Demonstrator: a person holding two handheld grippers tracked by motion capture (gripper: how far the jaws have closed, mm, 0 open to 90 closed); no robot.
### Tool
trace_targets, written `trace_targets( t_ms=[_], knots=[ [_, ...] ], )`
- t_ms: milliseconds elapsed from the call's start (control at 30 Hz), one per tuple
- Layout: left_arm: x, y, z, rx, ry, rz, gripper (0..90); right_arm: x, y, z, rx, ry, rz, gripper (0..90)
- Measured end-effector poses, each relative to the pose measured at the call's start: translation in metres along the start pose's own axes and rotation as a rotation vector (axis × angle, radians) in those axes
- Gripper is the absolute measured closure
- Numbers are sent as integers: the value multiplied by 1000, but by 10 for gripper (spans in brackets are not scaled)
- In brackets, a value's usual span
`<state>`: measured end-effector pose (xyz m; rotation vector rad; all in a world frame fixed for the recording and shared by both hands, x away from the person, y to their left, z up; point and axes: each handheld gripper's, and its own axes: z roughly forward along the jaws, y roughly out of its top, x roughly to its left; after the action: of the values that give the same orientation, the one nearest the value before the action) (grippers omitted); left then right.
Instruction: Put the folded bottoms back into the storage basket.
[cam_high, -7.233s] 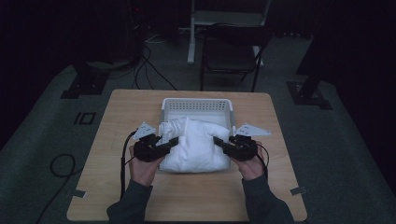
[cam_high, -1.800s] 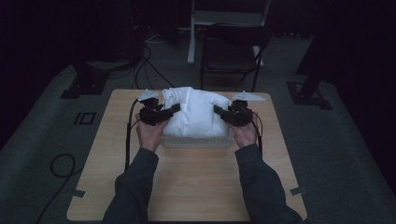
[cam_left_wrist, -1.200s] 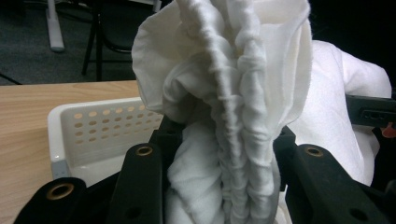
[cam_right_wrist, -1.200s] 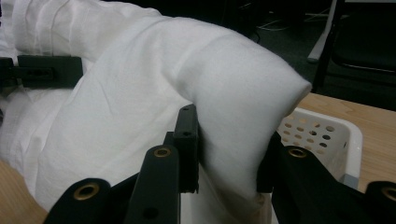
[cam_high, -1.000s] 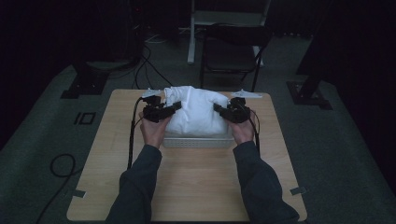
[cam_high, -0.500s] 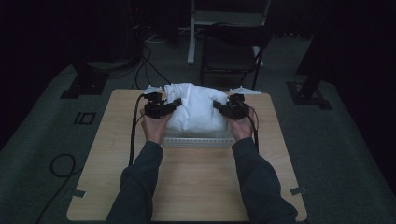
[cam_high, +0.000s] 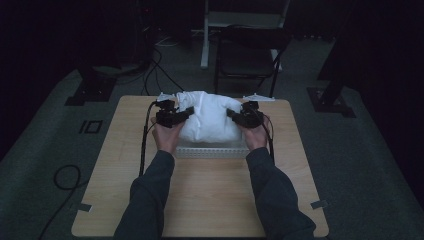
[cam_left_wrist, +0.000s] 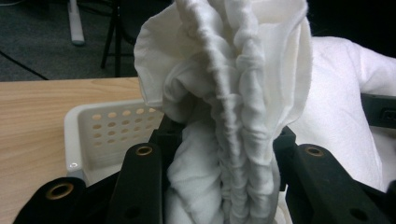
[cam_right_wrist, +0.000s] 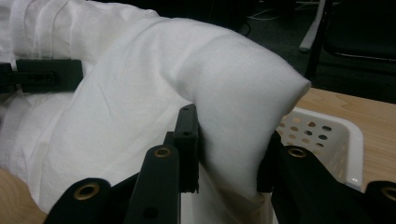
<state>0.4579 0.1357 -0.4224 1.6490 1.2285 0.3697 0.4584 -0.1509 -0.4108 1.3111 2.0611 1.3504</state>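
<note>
On the counter (cam_high: 200, 200), near edge, item one: two dark sleeves entering from below, each hand carrying a set of tongs. Left tongs (cam_high: 186, 114) clenched on a gathered, ruffled edge of the white pillow (cam_high: 207, 120); in the left gripper view the bunched cloth (cam_left_wrist: 224, 140) is pinched between both jaws. Right tongs (cam_high: 233, 115) clenched on the pillow's opposite corner, the fabric (cam_right_wrist: 233, 116) squeezed between the jaws in the right gripper view.

Item two: white perforated basket (cam_high: 210, 151), its near wall visible beneath the pillow, its rim (cam_right_wrist: 336, 126) showing beside the right jaws.

Change since seven seconds ago: the pillow then lay on the counter in front of the basket; it now sits above the basket, farther from the person, with arms stretched forward. Over the last second, little shift.

Orientation: pillow's long axis runs left to right across the counter, ends pointing at the two tongs, middle bulging upward.

Beyond the counter: a dark chair (cam_high: 250, 55) on the floor.
</note>
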Motion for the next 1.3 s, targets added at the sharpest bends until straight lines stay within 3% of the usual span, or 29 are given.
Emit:
trace_targets(
  t_ms=[633,967,1300],
  knots=[
    [4,-9,16,50,27,-7,604,-7,-10,18,59,-23,4,711],
    [7,-18,25,79,59,25,604,-7,-16,25,91,-35,4,711],
    [11,-24,30,92,65,1,604,-7,-20,32,112,-43,-4,710]
  ],
)
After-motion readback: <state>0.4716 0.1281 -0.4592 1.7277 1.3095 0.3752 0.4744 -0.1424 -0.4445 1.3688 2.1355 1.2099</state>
